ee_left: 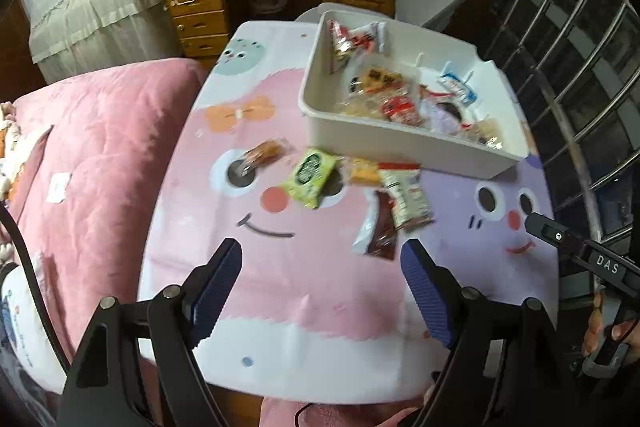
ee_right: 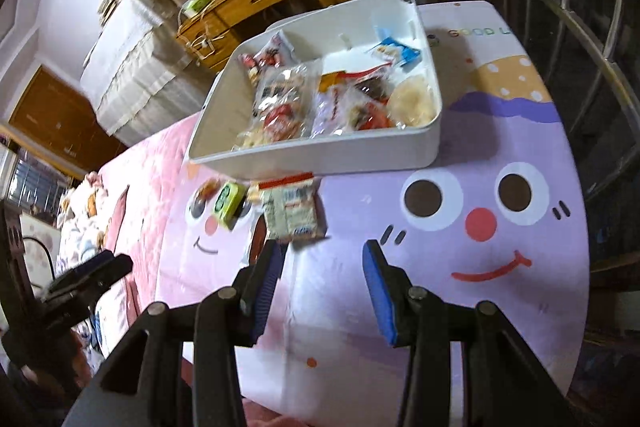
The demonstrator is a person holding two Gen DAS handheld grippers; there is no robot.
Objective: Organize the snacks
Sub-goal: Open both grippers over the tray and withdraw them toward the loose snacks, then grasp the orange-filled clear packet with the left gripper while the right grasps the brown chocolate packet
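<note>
Tongs [ee_left: 322,281] apart over upright-lying cream packet [ee_left: 406,197]

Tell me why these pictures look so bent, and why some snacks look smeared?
Left wrist view: fisheye lens bows the table edges, corners black; the loose snack packets are motion-smeared. Right wrist view: same curving, room tilted; the white bin is bright, the railing side dark.

A: How is the light?

B: Soft daylight, even on the table [ee_left: 280,287]. The room's corners sink into black, and the grille [ee_left: 580,67] stands dark against brightness behind it.

A: Any glare?

B: Small glints on the wrappers in the bin [ee_right: 320,155].

A: Is it sharp?

B: No. Both views smear with motion blur; the snacks [ee_left: 404,195] look streaked. The fisheye bends every edge.
</note>
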